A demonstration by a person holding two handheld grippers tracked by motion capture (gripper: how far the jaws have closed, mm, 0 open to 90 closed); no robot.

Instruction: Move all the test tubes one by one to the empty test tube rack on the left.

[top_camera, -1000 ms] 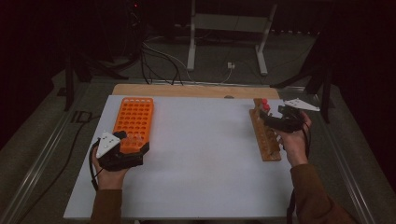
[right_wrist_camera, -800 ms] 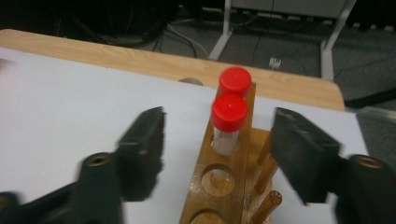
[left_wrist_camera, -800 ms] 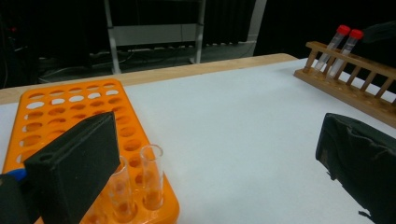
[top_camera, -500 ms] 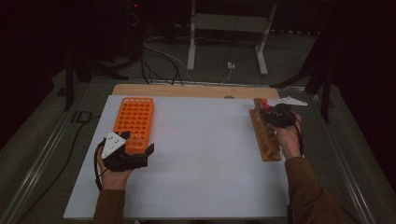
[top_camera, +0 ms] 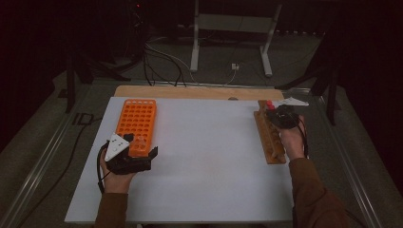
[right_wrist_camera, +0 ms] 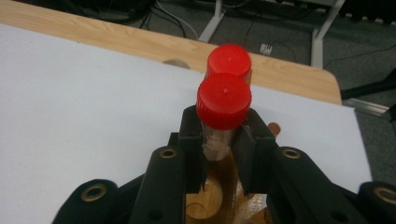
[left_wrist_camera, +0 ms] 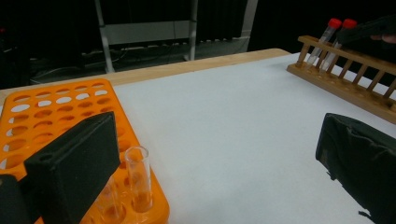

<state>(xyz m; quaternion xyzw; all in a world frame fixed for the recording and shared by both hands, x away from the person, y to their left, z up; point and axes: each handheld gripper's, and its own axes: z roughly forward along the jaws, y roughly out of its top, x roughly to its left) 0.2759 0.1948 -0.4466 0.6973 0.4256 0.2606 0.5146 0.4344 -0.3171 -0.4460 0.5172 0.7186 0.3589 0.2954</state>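
Now the right gripper point(right_wrist_camera: 220, 154), jaws just closed, clamps a red-capped tube point(right_wrist_camera: 223, 108) near the table's point(top_camera: 209, 142) far edge.

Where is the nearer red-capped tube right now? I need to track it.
In the right gripper view, the nearer red-capped tube stands in the wooden rack, clamped by the right gripper, in front of the second tube.

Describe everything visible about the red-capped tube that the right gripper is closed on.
The tube is clear, plastic by its look, with a ribbed red screw cap. It stands roughly upright in the wooden rack near the rack's far end, on the right of the white table. The right gripper has just closed on it, its black pads pressing the tube's sides just under the cap. A second red-capped tube stands right behind it.
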